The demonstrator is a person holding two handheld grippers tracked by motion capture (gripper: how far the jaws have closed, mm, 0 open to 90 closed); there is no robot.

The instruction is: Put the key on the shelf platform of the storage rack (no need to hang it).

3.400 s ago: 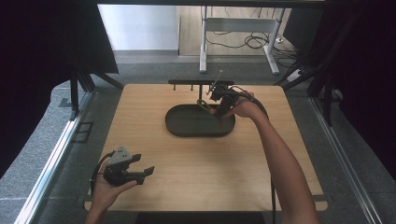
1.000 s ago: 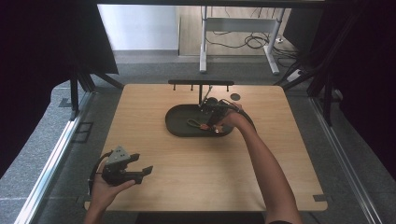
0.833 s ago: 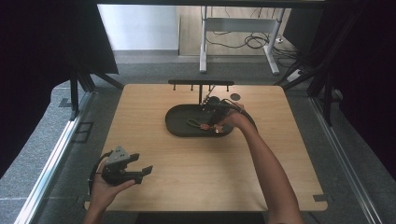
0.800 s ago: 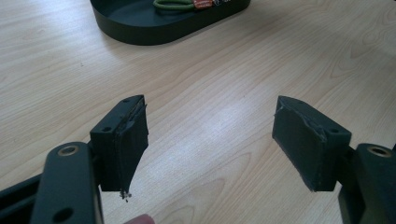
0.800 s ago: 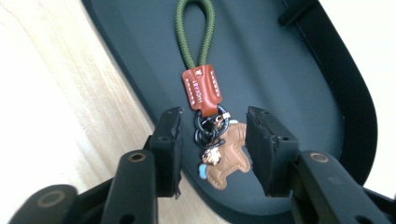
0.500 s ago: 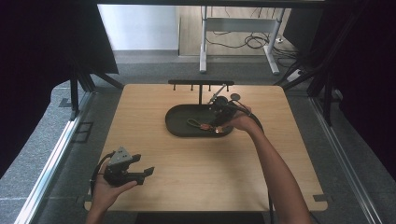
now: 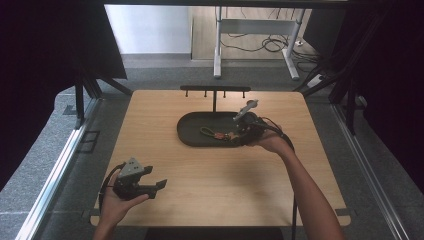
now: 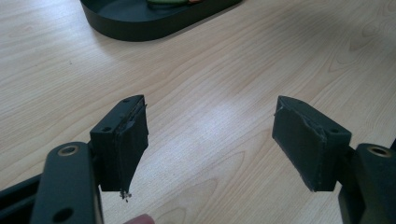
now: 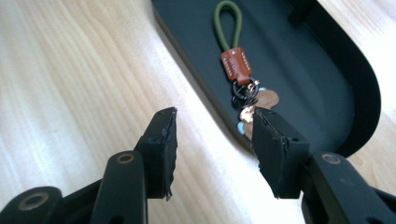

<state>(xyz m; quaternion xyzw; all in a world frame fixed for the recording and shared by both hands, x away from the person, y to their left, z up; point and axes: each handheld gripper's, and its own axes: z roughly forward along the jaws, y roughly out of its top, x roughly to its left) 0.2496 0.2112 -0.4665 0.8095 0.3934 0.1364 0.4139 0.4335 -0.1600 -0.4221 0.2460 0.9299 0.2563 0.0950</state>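
Wooden table (image 7: 215,190) filled the centre of the high view, grey floor around it. A dark oval tray (image 7: 192,131) sat in the upper middle of the tabletop, with a black T-shaped rack (image 7: 215,91) standing just behind it.

Inside the tray lay a keychain (image 7: 216,133): olive-green cord loop, brown leather tab, metal rings and what looked like keys or coins at the end. In the right gripper view the same keychain (image 9: 236,60) ran down the upper centre of the frame, loop at the top, brown tab in the middle, ring cluster lowest, resting near the tray's (image 9: 299,60) near rim.

Right gripper (image 7: 245,131) was held at the right end of the tray in the high view, the person's right hand (image 7: 270,142) behind it, forearm coming up from the lower right. Its jaws stood apart, released, gripping nothing (image 9: 212,140); one jaw was over bare wood, the other over the tray rim just beside the ring cluster. Whether that jaw touched the rings could not be told.

Left gripper (image 7: 152,186) rested in the lower left of the high view, well apart from the tray, cradled in the left hand (image 7: 117,202). Its jaws were spread wide and empty above the bare tabletop (image 8: 210,140); the tray's edge (image 8: 140,28) showed at the top of that frame.
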